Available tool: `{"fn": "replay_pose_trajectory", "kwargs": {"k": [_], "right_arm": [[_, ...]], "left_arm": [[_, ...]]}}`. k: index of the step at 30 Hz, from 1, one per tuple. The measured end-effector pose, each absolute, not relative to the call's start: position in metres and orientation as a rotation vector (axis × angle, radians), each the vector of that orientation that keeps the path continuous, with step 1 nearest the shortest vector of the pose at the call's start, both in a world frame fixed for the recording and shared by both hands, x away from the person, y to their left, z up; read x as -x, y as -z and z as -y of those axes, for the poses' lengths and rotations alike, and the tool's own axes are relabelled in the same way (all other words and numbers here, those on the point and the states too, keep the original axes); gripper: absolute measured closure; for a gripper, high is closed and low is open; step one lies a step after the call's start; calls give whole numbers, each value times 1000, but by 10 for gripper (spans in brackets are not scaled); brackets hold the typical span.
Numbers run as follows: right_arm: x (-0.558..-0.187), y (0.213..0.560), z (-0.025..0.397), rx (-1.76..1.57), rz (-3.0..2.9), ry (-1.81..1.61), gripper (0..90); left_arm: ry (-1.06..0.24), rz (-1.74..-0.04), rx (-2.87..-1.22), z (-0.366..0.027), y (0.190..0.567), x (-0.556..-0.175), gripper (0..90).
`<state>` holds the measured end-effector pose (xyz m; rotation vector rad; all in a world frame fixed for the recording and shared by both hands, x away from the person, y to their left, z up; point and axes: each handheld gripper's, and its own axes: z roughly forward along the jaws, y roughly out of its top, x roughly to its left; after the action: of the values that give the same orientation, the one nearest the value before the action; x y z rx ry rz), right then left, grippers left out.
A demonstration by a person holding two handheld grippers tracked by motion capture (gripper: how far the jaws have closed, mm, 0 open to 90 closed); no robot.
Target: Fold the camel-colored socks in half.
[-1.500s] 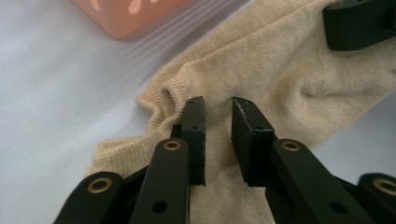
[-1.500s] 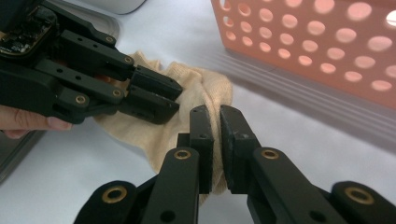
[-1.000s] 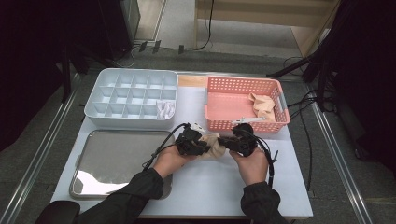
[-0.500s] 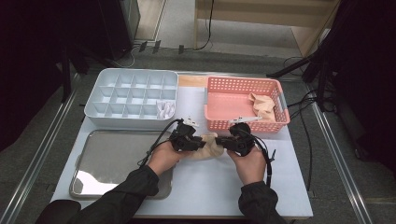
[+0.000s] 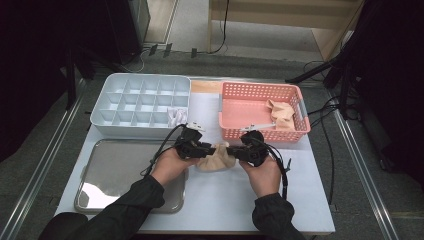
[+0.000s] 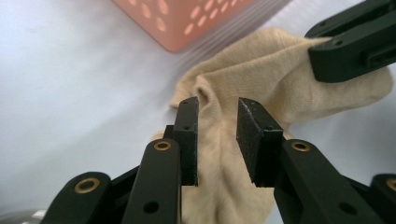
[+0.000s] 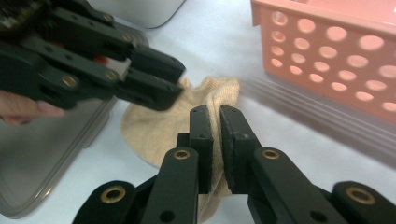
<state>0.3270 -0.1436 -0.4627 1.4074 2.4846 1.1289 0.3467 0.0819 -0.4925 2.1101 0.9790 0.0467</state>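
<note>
At the 9 o'clock side of the table point(image 5: 300, 200), a flat metal tray point(image 5: 115, 172) with a dull reflective surface and rounded corners is seen, and at its 12 o'clock a white plastic organiser point(image 5: 142, 102) divided into square compartments is placed, with a small white cloth point(image 5: 176, 116) lying in its compartment at 4 o'clock. Both forearms, in dark sleeves, are brought in from 6 o'clock and angled toward each other at the table's middle. The left gripper point(image 6: 217, 140) is held by the left hand point(image 5: 169, 165); its jaws are parted, with a clear gap between the pads, and are set over a fold of the beige sock point(image 5: 216, 157) without being closed on it. The sock, of soft ribbed knit, lies crumpled on the white tabletop between the two grippers, just at 6 o'clock of the basket. The right gripper point(image 7: 219, 140), held by the right hand point(image 5: 261, 175), is clenched on a pinched ridge of the sock. At 1 o'clock, a pink perforated plastic basket point(image 5: 250, 132) is recorded, holding another beige sock point(image 5: 281, 114). No legible writing is found.
</note>
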Motion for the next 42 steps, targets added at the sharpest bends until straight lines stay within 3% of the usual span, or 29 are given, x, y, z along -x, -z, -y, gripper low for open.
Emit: {"fn": "replay_pose_trajectory", "kwargs": {"k": [10,30,34,42], "right_arm": [[-327,463,125,-1378,-2535,-1128,850],[-334,489,91,-1309,-2599,-1113,840],[-335,495,86,-1277,-2602,-1129,820],[-335,494,81,-1205,-2616,-1182,687]], "left_arm": [[-73,-1017,-2052,-118,482,-339,696],[-91,-1018,-2028,-136,485,-323,685],[-90,-1025,-2031,-137,487,-322,684],[-99,-1040,-2012,-144,487,-321,682]]}}
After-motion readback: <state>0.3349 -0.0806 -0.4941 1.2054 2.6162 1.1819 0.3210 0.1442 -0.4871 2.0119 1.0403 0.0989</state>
